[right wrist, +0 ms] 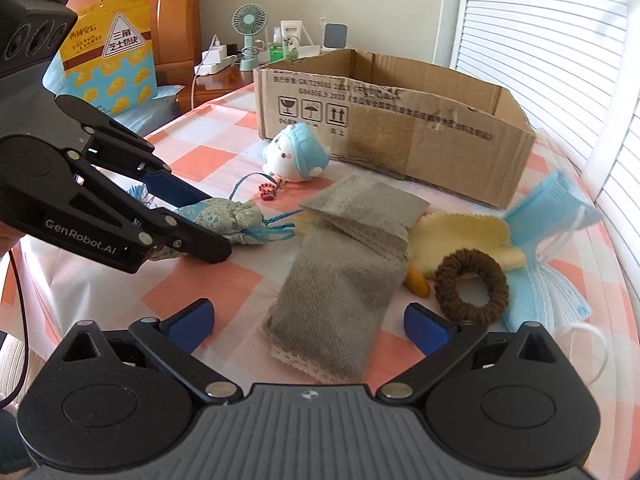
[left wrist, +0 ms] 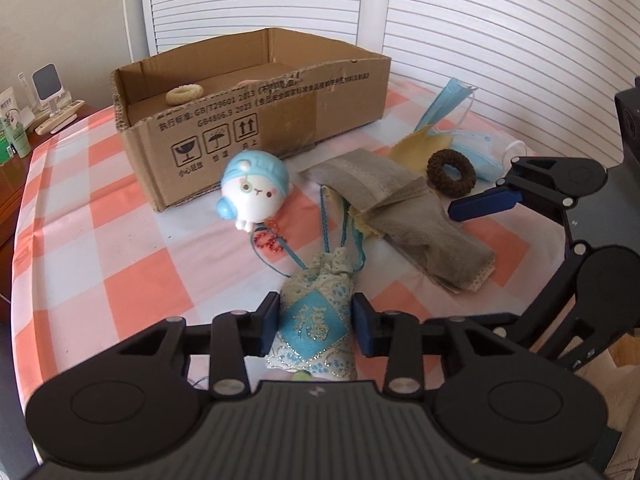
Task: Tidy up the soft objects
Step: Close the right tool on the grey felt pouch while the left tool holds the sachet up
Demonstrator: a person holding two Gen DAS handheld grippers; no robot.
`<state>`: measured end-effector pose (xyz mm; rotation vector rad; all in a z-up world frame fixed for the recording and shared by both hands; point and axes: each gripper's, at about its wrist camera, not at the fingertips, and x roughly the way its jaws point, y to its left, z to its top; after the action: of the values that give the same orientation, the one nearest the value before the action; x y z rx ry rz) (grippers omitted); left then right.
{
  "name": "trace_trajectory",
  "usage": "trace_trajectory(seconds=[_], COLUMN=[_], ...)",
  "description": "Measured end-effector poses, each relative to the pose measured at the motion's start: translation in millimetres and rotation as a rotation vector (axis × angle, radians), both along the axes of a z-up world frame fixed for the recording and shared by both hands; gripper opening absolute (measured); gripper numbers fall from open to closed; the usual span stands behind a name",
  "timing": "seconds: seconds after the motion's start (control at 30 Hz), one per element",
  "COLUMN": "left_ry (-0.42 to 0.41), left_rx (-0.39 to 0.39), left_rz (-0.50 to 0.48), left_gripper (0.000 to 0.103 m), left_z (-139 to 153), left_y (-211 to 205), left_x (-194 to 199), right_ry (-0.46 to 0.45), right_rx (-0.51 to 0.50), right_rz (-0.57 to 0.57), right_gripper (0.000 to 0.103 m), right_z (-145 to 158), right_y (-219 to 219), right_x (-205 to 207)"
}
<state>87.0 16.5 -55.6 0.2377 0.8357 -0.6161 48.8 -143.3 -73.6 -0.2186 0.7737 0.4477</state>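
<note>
My left gripper (left wrist: 315,325) is shut on a blue-and-green embroidered sachet (left wrist: 314,316) lying on the checked tablecloth; it also shows in the right wrist view (right wrist: 224,218), pinched between the left gripper's fingers (right wrist: 192,236). My right gripper (right wrist: 310,322) is open, its blue pads either side of a folded grey cloth (right wrist: 340,288), low over the near end. The grey cloth (left wrist: 404,216) lies right of the sachet. A brown hair tie (right wrist: 472,286), a yellow cloth (right wrist: 460,236) and blue face masks (right wrist: 560,240) lie to the right. A cream ring (left wrist: 185,94) lies inside the open cardboard box (left wrist: 280,120).
A white-and-blue plush toy (left wrist: 254,188) with a red beaded charm (left wrist: 269,240) lies in front of the box. A wooden bedside stand with bottles, a small fan (right wrist: 250,36) and a snack bag (right wrist: 110,56) is at the left. Slatted blinds stand behind.
</note>
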Motion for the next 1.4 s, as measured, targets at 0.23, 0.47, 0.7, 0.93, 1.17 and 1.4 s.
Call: trace_trajectory(seconds=[0.23, 0.47, 0.7, 0.93, 1.17, 1.4], left_ry=[0.0, 0.006, -0.015, -0.058, -0.098, -0.144], left_rx=[-0.006, -0.016, -0.002, 0.024, 0.025, 0.006], left_rz=[0.01, 0.017, 0.008, -0.006, -0.015, -0.022], left_gripper=[0.037, 0.033, 0.031, 0.03, 0.03, 0.03], left_z=[1.0, 5.0, 19.6, 38.5, 57.9, 76.8], left_y=[2.6, 4.1, 8.9, 12.3, 6.9, -1.2], left_x=[1.6, -0.4, -10.7, -17.7, -9.8, -2.7], right_ry=[-0.004, 0.005, -0.003, -0.027, -0.073, -0.13], right_rx=[0.003, 0.016, -0.022, -0.063, -0.078, -0.082], right_rz=[-0.06, -0.074, -0.074, -0.068, -0.072, -0.075], right_gripper=[0.073, 0.051, 0.032, 0.026, 0.024, 0.024], right_z=[4.5, 10.0, 17.1, 30.4, 51.1, 73.3], right_y=[0.0, -2.4, -3.0, -13.0, -22.4, -30.5], right_x=[10.0, 8.5, 2.7, -7.2, -6.6, -11.6])
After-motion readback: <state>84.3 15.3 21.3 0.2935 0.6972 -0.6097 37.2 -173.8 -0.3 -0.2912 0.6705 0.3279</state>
